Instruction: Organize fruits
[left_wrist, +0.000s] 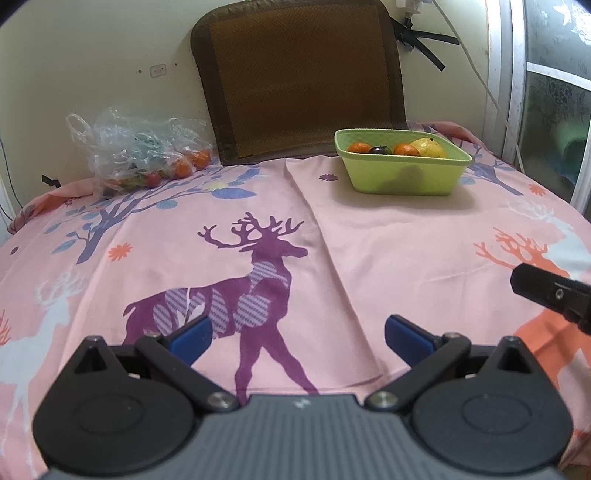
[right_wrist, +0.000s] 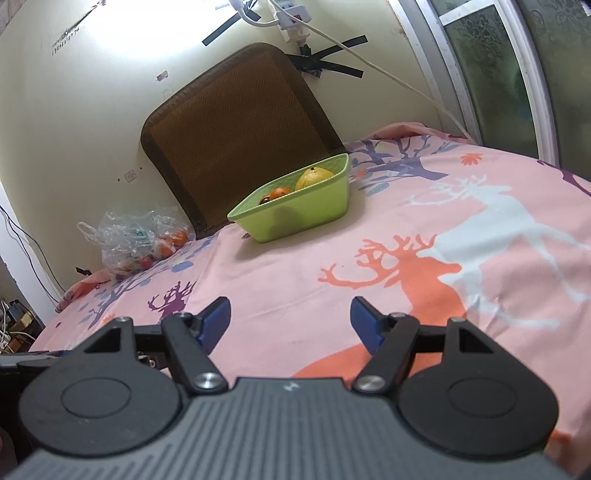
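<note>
Fruits sit in two places on the pink deer-print bedsheet (left_wrist: 369, 240): far left, a clear plastic bag (left_wrist: 133, 155) holds oranges and small red ones against the wall; further right, my green basket (left_wrist: 402, 173) carries oranges, a dark fruit and a yellow one. My left gripper (left_wrist: 297, 338) tilts down over the purple deer, jaws apart and empty. My right gripper (right_wrist: 290, 321) hovers flatter over the orange deer, jaws wide, holding nothing.

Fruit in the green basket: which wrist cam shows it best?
Left wrist. It looks over the green basket rim at two oranges, a dark fruit and a yellow one. On the right wrist the tilted near wall hides most, leaving one orange and the yellow fruit.
</note>
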